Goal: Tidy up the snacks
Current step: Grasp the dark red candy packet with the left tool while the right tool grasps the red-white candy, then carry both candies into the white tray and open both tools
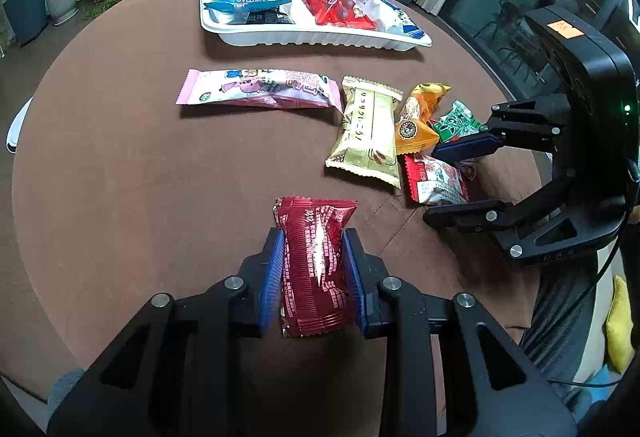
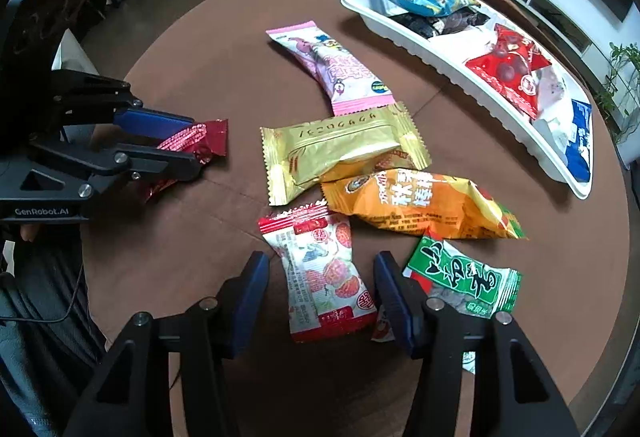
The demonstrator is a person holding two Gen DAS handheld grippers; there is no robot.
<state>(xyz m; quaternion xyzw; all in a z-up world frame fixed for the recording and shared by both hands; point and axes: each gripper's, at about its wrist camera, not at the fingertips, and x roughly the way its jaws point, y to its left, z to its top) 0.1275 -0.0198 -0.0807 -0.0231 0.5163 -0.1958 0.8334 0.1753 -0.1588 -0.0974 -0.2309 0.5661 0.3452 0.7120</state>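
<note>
Clamped between the blue pads of the left gripper (image 1: 314, 269), nearest the left wrist camera, is a dark red snack packet (image 1: 314, 269), its far end reaching out over the brown round table (image 1: 120, 177). Beyond it lie a pink packet (image 1: 256, 87) and a gold packet (image 1: 368, 133), and a white tray (image 1: 320, 37) of snacks sits at the table's far side. At the right edge the right gripper (image 1: 452, 183) straddles a red-and-white packet (image 1: 436, 181)

From the right wrist view, that red-and-white packet (image 2: 324, 273) lies flat between the right gripper's (image 2: 322, 297) parted pads, with a gap on each side, nothing gripped. An orange packet (image 2: 420, 205) and a green packet (image 2: 464, 277) lie just beside it; the tray (image 2: 460, 69) curves along the far right
</note>
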